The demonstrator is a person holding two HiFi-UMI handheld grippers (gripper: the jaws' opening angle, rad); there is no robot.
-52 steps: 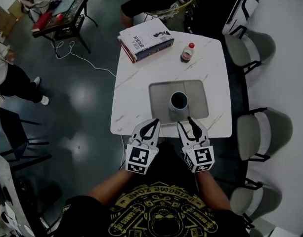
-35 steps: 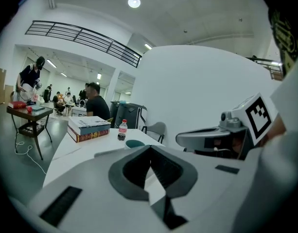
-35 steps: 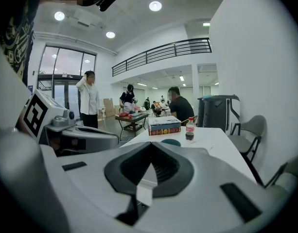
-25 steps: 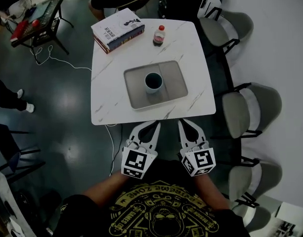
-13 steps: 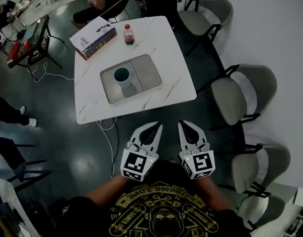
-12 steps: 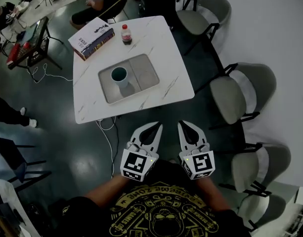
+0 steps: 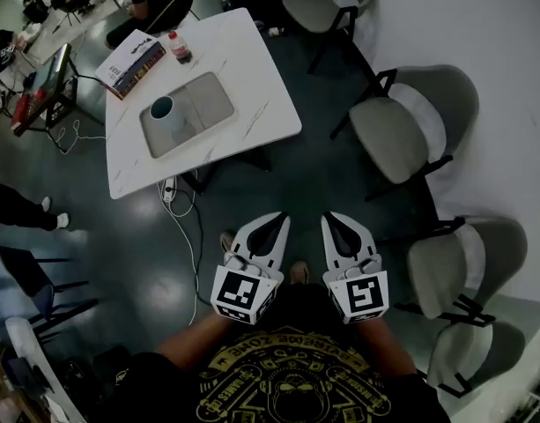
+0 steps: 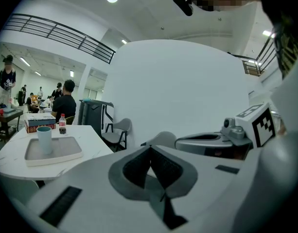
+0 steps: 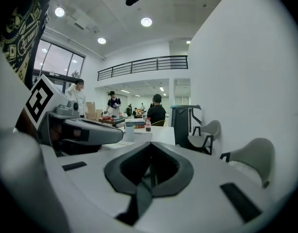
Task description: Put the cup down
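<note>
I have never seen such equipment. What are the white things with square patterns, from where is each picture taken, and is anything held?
There is no robot: a person holds the left hand-held gripper and the right hand-held gripper, one per hand. The cubes with square patterns are parts of them. The picture from above comes from a camera on the person's head; the other two come from a camera on each of them, looking along its jaws. Both are shut and hold nothing. Ahead stands a white table with a tray, a cup upright on the tray, a book and a bottle.
</note>
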